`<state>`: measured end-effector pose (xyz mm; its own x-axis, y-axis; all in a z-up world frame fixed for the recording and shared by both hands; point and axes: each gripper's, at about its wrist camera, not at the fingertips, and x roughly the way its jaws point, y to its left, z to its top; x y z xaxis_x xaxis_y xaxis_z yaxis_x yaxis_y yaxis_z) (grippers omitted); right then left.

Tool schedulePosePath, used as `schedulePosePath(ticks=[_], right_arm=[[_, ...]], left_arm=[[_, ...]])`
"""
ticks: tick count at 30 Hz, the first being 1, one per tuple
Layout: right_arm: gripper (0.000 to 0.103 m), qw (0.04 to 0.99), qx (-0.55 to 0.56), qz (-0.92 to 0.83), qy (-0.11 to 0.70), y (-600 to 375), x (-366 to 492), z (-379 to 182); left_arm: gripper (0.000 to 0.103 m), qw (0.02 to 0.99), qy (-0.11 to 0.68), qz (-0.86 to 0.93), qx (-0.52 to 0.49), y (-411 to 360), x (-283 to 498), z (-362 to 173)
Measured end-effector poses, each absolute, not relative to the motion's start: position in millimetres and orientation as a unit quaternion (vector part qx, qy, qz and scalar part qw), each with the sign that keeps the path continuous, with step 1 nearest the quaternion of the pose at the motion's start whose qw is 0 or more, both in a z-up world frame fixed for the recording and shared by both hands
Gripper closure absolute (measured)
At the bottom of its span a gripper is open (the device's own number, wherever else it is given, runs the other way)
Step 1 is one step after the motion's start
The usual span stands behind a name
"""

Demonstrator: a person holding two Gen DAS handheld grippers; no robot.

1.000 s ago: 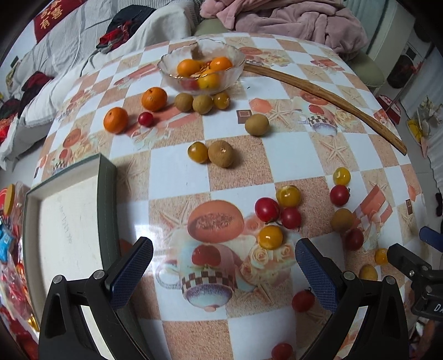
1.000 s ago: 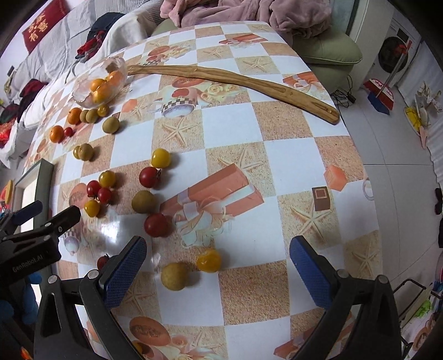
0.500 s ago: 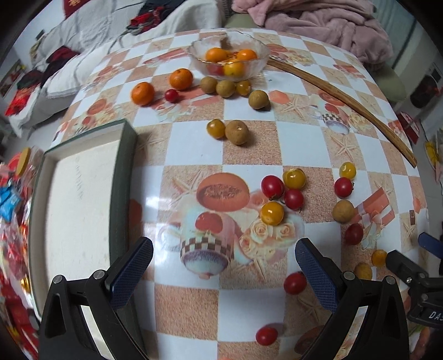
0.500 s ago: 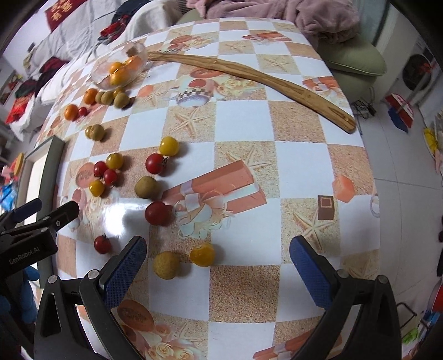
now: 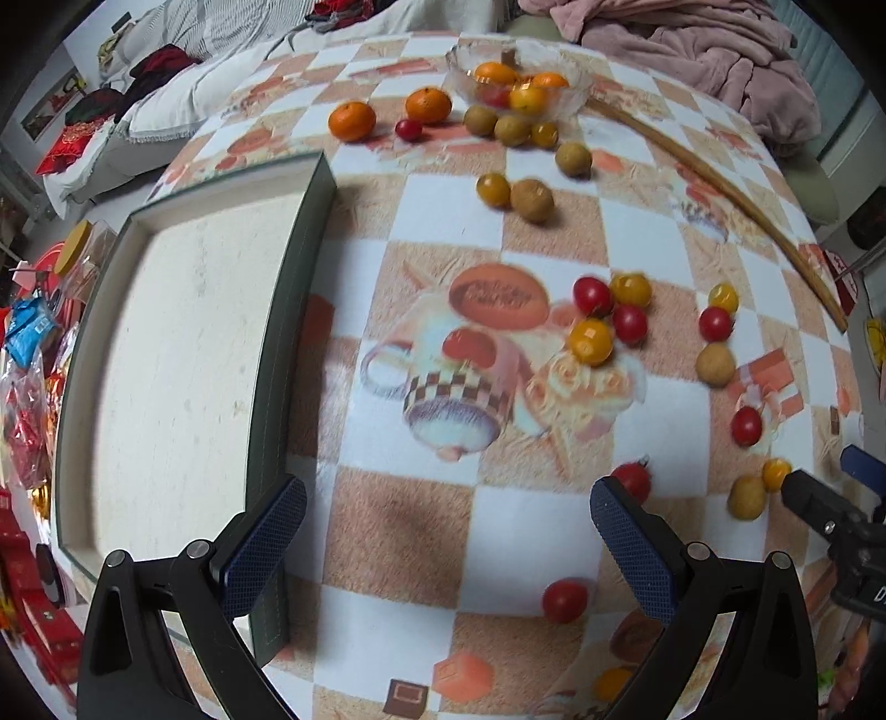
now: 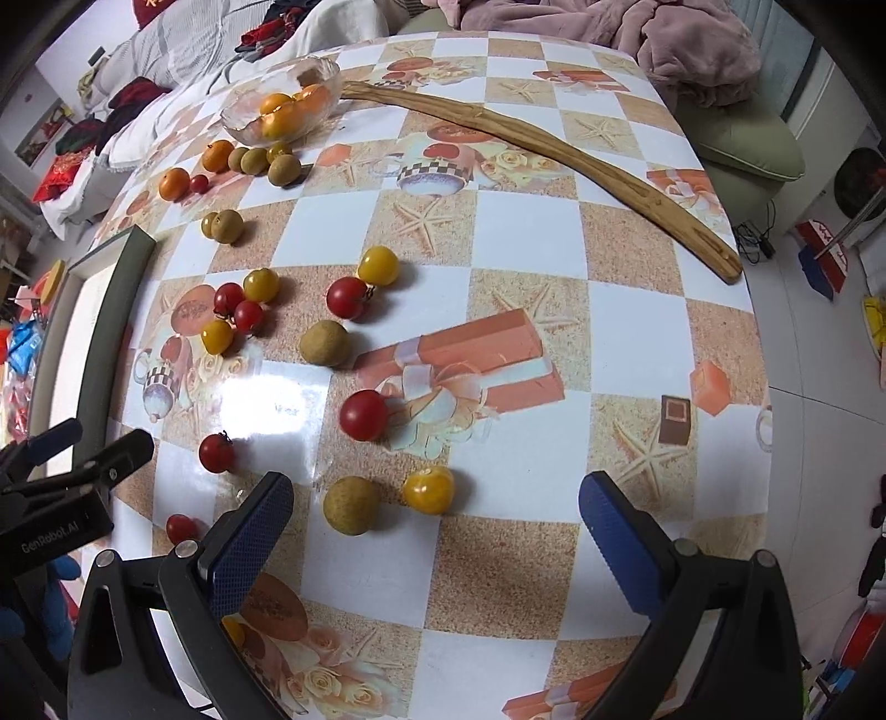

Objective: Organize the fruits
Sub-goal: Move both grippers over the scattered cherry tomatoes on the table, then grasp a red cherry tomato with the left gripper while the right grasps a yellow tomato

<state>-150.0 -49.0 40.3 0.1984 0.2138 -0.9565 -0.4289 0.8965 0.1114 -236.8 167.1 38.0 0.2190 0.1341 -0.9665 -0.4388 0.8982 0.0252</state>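
Right, fruits are loose all over the checkered tabletop (image 6: 531, 238). Nearest my right claw (image 6: 437, 540): a brown longan (image 6: 352, 505) and a yellow tomato (image 6: 428, 489) side by side, just ahead between the fingers, neither touched. A red tomato (image 6: 364, 415) sits a bit farther out, another brown longan (image 6: 325, 343) beyond that. Mid-table cluster of four cherry tomatoes (image 5: 608, 315), two red and two yellow, packed close together. Glass bowl (image 5: 518, 86) at the far edge holds oranges and a yellow fruit; two mandarins (image 5: 387, 113) and a few brown and yellow fruits lie just in front of it. My left claw (image 5: 448, 548) hangs over bare tabletop, fingers wide apart, nothing between them; one red tomato (image 5: 564, 601) lies close by its right finger. Right claw is also spread wide and holds nothing. Shallow tray (image 5: 293, 310) with a dark rim lies to my left, its inside cream-coloured and bare. Long curved wooden stick (image 6: 554, 152) runs across the far right side of the tabletop. Pink blanket (image 6: 609, 27) piled on the sofa behind. Left-wrist view is slightly blurred.
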Motion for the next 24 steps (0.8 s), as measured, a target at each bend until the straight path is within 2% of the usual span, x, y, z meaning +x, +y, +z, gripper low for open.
schedulePosePath(ticks=[24], right_arm=[[0.000, 0.775, -0.084, 0.174, 0.602, -69.6, -165.6, 28.2]], left_arm=[[0.000, 0.786, 0.598, 0.125, -0.089, 119.0, -271.0, 21.4]])
